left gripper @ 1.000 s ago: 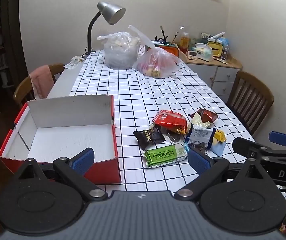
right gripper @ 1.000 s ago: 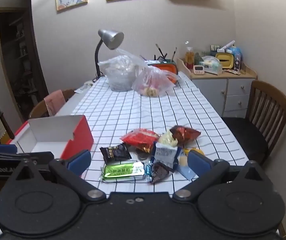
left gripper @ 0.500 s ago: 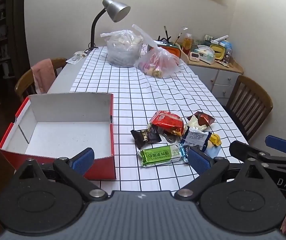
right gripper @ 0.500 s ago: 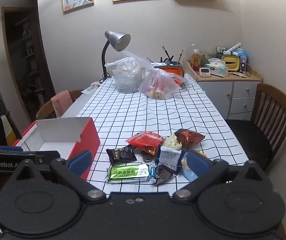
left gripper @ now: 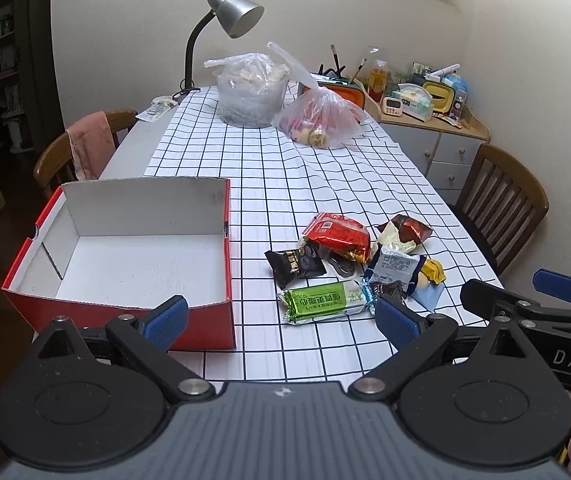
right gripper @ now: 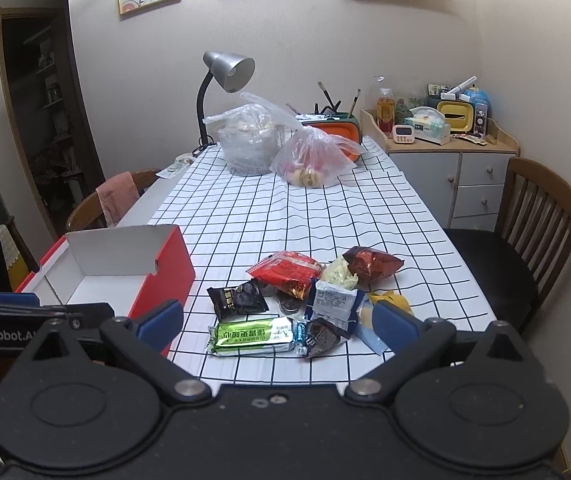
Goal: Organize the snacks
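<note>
An open red box with a white, bare inside sits at the table's near left, and its red side also shows in the right wrist view. Right of it lies a pile of several snack packets: a green bar, a black packet, a red bag, a white-blue packet and a dark red bag. My left gripper is open above the near edge. My right gripper is open too, hovering near the green bar.
Two plastic bags and a desk lamp stand at the table's far end. Wooden chairs flank the table. A cabinet with clutter is at the back right. The checked cloth is bare mid-table.
Both grippers have pulled back and risen a little, so the box and snack pile sit farther off in view. Both stay open and nothing on the table has moved.
</note>
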`<state>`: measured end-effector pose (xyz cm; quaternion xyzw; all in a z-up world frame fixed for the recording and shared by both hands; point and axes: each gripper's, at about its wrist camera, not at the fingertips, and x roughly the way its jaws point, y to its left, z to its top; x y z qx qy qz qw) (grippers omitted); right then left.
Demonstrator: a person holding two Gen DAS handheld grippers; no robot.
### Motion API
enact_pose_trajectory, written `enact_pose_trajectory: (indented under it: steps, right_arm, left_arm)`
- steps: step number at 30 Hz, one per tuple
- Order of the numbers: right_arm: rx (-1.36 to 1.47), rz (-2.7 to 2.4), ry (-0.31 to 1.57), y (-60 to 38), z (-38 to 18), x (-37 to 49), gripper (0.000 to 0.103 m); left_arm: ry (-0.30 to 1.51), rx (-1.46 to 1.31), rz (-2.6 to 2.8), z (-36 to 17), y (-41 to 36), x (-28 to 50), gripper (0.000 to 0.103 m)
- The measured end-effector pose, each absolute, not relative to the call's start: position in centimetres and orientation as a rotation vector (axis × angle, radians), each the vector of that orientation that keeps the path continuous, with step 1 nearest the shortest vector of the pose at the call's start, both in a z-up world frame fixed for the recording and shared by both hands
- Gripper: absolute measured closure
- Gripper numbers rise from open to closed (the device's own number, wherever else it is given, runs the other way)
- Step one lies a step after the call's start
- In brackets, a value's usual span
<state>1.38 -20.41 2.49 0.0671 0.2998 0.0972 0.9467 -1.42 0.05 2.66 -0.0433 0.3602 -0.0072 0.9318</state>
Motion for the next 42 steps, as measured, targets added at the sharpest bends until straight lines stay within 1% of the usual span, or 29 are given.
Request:
enact_pose_trajectory:
  steps: [8, 21, 30, 42]
  right_arm:
    - [0.145, 0.195, 0.634, -20.0, 2.3, 1.7, 0.002]
    - [0.146, 0.18, 0.621, -19.7, 2.4, 1.5, 0.003]
    - [0.149, 0.197, 0.631, -19.5, 2.5, 1.5, 0.007]
    - [0.143, 0.192, 0.618, -19.2, 2.7, 1.2, 0.007]
  left_arm:
    - [0.747, -0.091, -0.002, 2.4, 0.4, -1.5, 0.003]
    - [0.733, -0.097, 0.003, 2.5, 0.8, -1.8, 0.002]
    - [0.726, -0.098, -0.002, 2.7, 0.9, -1.8, 0.002]
    - [0.712, -0.093, -0.01, 2.9, 1.3, -2.0, 0.003]
